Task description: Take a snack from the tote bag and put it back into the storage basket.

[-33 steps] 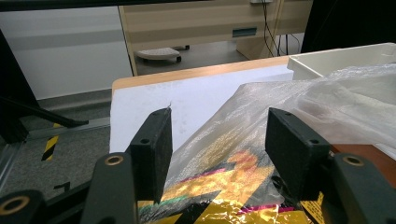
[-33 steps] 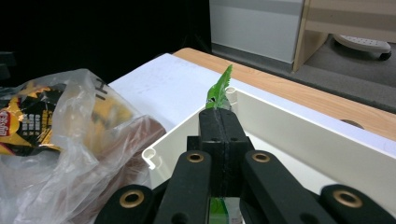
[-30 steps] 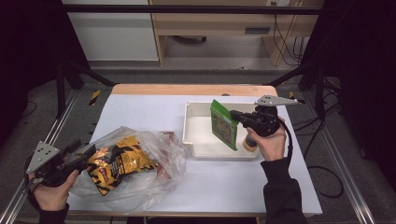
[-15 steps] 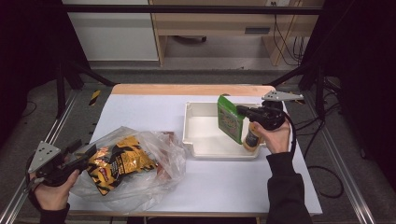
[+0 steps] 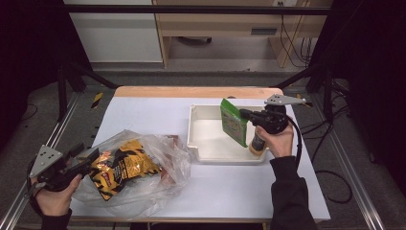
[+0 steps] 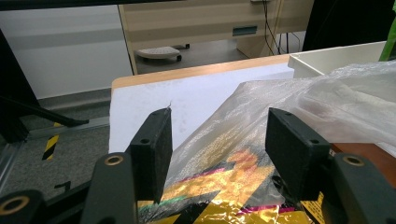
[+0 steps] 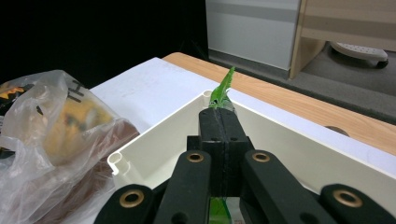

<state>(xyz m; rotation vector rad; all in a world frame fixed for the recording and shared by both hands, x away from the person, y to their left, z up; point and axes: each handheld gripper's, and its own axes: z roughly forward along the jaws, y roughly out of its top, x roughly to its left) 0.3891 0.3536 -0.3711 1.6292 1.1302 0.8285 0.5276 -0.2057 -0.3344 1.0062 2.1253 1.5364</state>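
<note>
A green packet (image 5: 233, 122) hangs upright over the white tray (image 5: 225, 155), with my right gripper (image 5: 245, 114) shut on its upper right edge. In the right gripper view the packet's green tip (image 7: 223, 88) sticks out past the shut jaws of the right gripper (image 7: 218, 122), above the tray (image 7: 154, 140). A clear plastic bag (image 5: 143, 163) lies at the front left with a yellow-and-black snack pack (image 5: 117, 167) inside. My left gripper (image 5: 84, 155) is at the bag's left end. Seen from the left gripper (image 6: 217, 135), its jaws stand wide apart with the bag (image 6: 327, 98) and the pack (image 6: 224, 186) between them, and the pads are not pressing.
A brown item (image 5: 167, 143) lies inside the bag beside the snack pack. A yellowish object (image 5: 257, 143) shows under the right hand at the tray's right end. The white tabletop (image 5: 143, 115) has a wooden strip along its far edge. A metal rail (image 5: 354, 187) runs along the right side.
My right gripper has carried the green packet a little to the right over the tray. The left hand and the bag have stayed where they were.
</note>
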